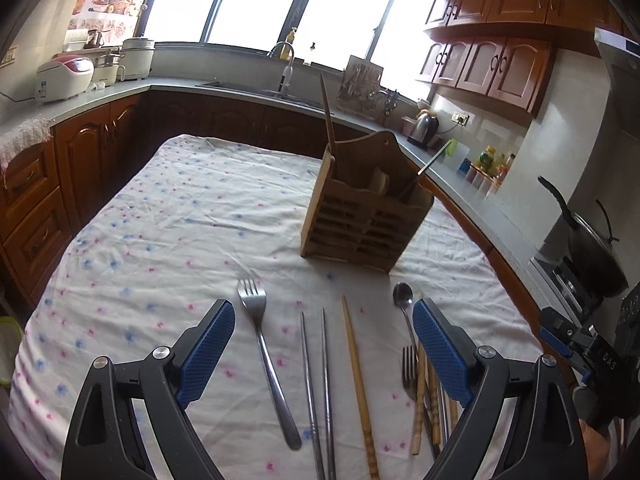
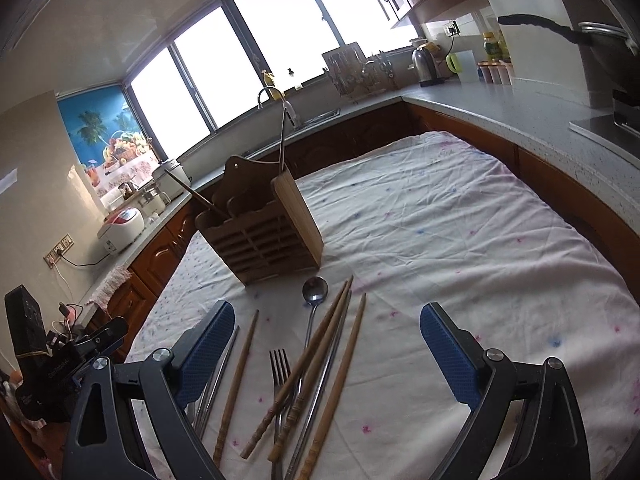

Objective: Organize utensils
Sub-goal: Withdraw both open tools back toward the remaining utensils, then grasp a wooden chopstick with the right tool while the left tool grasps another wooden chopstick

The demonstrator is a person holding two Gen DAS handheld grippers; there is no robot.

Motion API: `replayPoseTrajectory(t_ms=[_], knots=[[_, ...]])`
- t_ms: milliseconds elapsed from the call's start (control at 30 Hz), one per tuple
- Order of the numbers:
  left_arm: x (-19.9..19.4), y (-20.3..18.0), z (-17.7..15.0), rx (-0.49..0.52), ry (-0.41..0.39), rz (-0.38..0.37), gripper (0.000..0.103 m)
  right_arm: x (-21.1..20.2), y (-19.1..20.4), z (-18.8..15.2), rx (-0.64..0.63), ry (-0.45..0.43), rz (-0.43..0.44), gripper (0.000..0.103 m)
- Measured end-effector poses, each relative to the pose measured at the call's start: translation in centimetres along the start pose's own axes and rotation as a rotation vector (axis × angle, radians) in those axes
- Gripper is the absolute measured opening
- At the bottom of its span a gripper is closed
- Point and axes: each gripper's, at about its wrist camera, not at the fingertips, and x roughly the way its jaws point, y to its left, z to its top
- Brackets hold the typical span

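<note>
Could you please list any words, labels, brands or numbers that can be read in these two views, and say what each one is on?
"DAS": white letters on the black body of the right tool, seen from the left wrist view.
White lettering on the black body of the left tool, seen from the right wrist view: too blurred to read.
Bottle labels on the counter: too small to read.
</note>
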Motion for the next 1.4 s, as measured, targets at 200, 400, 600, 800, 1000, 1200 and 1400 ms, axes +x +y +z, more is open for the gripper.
replayPoseTrajectory(t_ms=[200,400,600,800,1000,1200,1400], knots=[[0.6,-1.1,-0.1,0.022,0.022,-0.002,0.091,0.0,-0.2,-0.5,0.000,0.009,-0.010,0.096],[1.7,-1.7,0.1,0.034,0.040,0.007,0.091,0.6,-0.1,-0.7,-0.020,0.026,-0.031,0.095],[3.6,-2.6,0.3,0.074,0.091,0.022,0.081,2.2,0.0,-0.7,-0.042,0.063,-0.055,0.075],[6.7,-3.7,0.7,0.102,0.190,-0.005,0.055,5.5,-0.3,-0.7,-0.052,0.165,-0.064,0.041],[10.0,-4.1,1.8,0.116,0.266,-0.018,0.043,8.7,-0.2,-1.0,-0.069,0.250,-0.068,0.032],[14.0,-4.6,2.5,0.126,0.335,-0.020,0.035,10.6,-0.8,-0.8,-0.066,0.283,-0.096,0.029],[17.4,-5.0,2.7,0.150,0.395,-0.003,0.030,12.4,-1.2,-0.9,-0.084,0.327,-0.127,0.025]])
